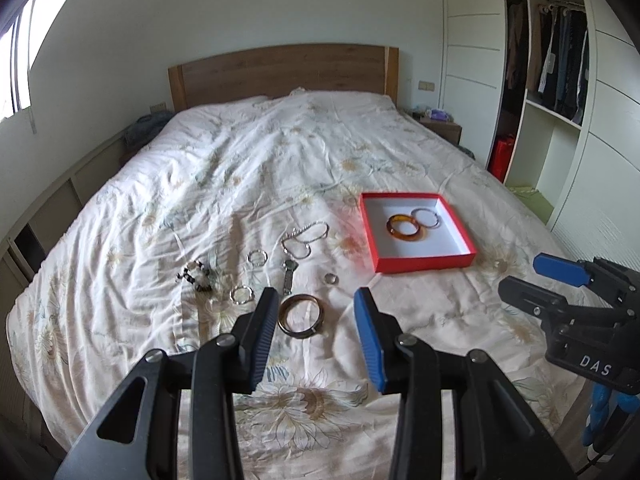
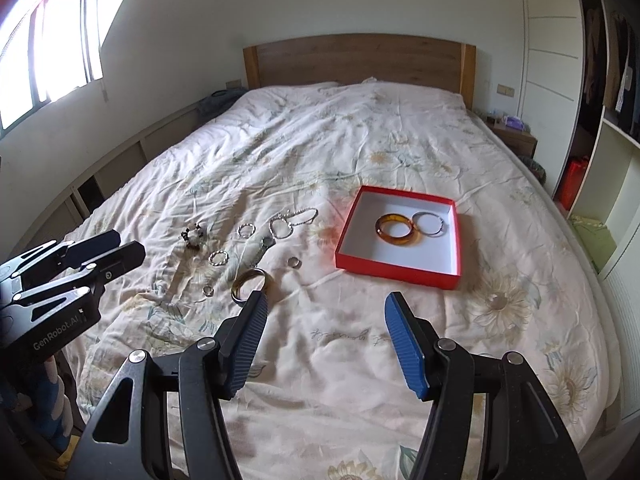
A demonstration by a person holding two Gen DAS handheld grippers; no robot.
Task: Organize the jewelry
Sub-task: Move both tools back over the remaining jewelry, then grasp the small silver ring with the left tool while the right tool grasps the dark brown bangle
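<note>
A red box point(image 1: 424, 263) point(image 2: 394, 274) with a white inside lies on the bed; an amber bangle point(image 1: 405, 230) point(image 2: 397, 229) and a thin silver hoop point(image 1: 426, 217) point(image 2: 428, 223) rest in it. Left of the box, loose jewelry is spread on the quilt: a gold bangle point(image 1: 301, 315) point(image 2: 252, 283), a silver chain point(image 1: 303, 236) point(image 2: 291, 220), a watch point(image 1: 289, 276), a beaded bracelet point(image 1: 195, 275) point(image 2: 193, 236), twisted silver rings point(image 1: 241, 294) point(image 2: 218, 257) and a small ring point(image 1: 331, 279) point(image 2: 294, 262). My left gripper point(image 1: 316, 300) is open just before the gold bangle. My right gripper point(image 2: 324, 304) is open above bare quilt.
The floral quilt point(image 1: 280, 152) covers the whole bed up to a wooden headboard point(image 1: 280, 72). A nightstand point(image 1: 440, 126) and an open wardrobe point(image 1: 552, 80) stand at the right, low cabinets and a window at the left.
</note>
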